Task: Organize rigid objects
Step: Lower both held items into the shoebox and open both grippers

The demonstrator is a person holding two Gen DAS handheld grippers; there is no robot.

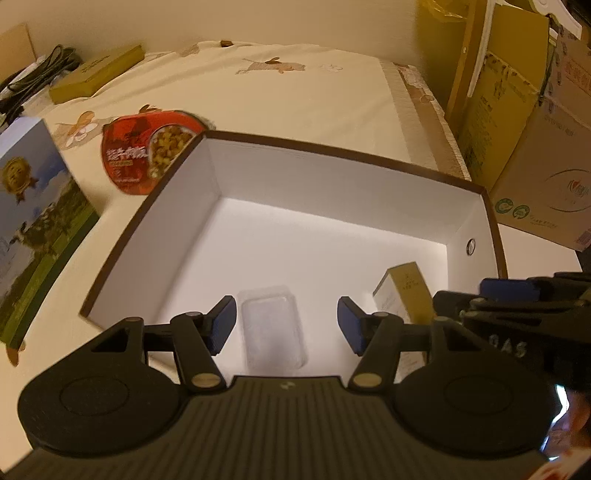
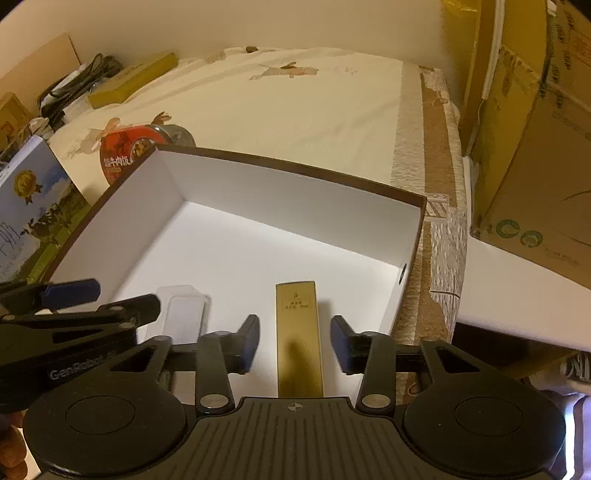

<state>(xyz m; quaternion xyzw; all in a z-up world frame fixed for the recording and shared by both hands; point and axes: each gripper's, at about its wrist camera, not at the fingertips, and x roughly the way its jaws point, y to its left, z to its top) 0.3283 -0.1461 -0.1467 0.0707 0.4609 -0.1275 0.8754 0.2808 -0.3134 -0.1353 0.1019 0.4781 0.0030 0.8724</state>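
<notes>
A cream bed sheet (image 1: 280, 96) with embroidered figures lies under warm light, cardboard cartons (image 2: 535, 155) stacked beside a plain wall (image 2: 258, 22).

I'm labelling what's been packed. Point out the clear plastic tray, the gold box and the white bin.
clear plastic tray (image 1: 274, 328), left wrist view, flat centre.
gold box (image 2: 297, 332), right wrist view, gold face.
white bin (image 2: 280, 184), right wrist view, far inner wall.

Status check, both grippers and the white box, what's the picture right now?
Left gripper open over clear plastic case. Right gripper open around gold box, pads clear. Both items inside white box. Nothing blocking.
</notes>
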